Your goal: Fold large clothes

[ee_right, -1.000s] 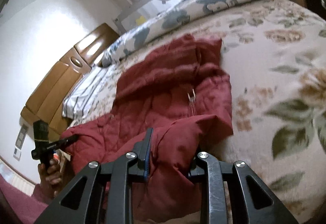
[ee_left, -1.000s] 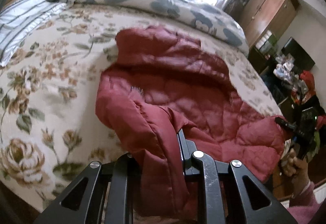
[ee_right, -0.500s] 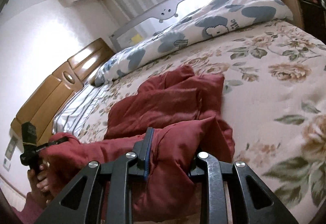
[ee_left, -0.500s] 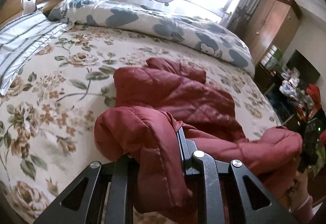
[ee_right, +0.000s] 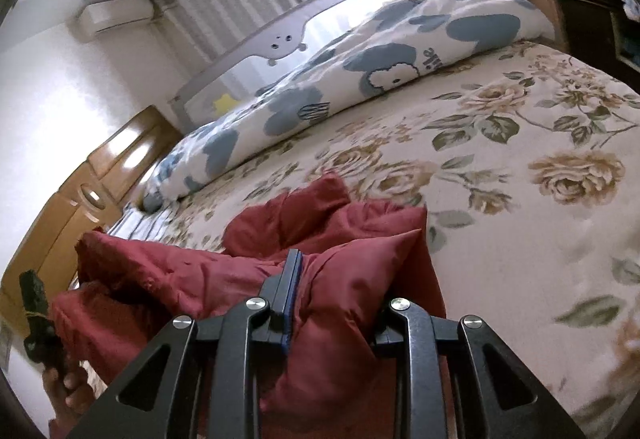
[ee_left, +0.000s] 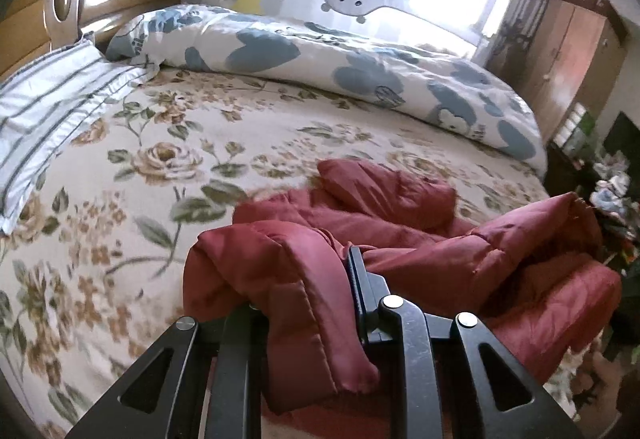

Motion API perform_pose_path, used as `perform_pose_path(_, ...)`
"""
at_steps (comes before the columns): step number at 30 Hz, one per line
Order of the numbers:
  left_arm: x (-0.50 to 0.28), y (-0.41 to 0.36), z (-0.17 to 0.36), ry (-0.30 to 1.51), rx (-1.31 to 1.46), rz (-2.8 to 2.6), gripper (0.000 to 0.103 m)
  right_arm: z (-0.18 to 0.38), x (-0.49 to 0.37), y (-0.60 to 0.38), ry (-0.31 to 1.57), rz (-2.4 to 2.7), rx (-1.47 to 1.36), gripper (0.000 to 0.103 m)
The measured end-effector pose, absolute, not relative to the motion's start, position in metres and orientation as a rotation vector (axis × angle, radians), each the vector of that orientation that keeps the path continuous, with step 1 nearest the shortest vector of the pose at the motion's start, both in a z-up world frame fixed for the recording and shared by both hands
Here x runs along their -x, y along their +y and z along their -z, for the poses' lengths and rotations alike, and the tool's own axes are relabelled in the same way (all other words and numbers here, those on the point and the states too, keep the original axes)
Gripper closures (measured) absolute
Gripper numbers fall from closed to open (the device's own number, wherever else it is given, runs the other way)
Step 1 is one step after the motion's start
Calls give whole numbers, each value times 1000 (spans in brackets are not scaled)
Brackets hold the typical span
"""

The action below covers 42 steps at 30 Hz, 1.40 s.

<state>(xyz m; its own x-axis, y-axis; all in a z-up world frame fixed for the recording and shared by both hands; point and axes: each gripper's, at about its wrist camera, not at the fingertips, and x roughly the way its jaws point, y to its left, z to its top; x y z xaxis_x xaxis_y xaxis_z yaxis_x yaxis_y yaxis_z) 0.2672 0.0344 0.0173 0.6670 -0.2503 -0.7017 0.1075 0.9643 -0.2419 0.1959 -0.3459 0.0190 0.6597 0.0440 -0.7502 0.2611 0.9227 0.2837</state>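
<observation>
We cannot see the fingertips of either gripper: on both, the red quilted jacket [ee_left: 400,239] bunches over the jaws and hides where the pads meet. The left gripper [ee_left: 308,291] is clenched on a thick fold of the jacket's edge, cloth spilling down between its black fingers toward the camera. The right gripper [ee_right: 332,279] likewise grasps a wad of the same jacket, with one blue-edged finger [ee_right: 290,279] standing up through the fabric. The jacket is stretched between the two grippers, its near part lifted, its far part crumpled on the floral bedspread [ee_left: 160,167] near the bed's front edge.

Only the right wrist view shows the other hand [ee_right: 60,383], low at the left border, wrapped round a dark handle and partly cut off; the left wrist view loses the opposite gripper behind a raised fold of jacket at its right side. The left view alone shows the striped pillow [ee_left: 52,107] and a wardrobe [ee_left: 576,67]; the right view alone shows an air conditioner [ee_right: 116,15]. Both show the blue-flowered duvet [ee_left: 340,63] rolled along the far side. Both grippers point down at a slant toward the bed
</observation>
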Motion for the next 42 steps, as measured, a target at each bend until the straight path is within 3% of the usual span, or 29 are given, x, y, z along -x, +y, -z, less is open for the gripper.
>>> perform_pose_path(15,-409,4,56,912,179,107,78,63,-281,-382,945,240,-439,78)
perform_pose_path(26,-468,2,107,976,236,67,76,105,-319,-391,991,272,-441,77)
perform_pose_path(30,-460,6,102,965,239,78,74,111,-325,-389,1008,281,-425,77)
perform_pose_path(42,-332,3,45,827,223,216,45,115,-326,-391,1001,291,-431,77)
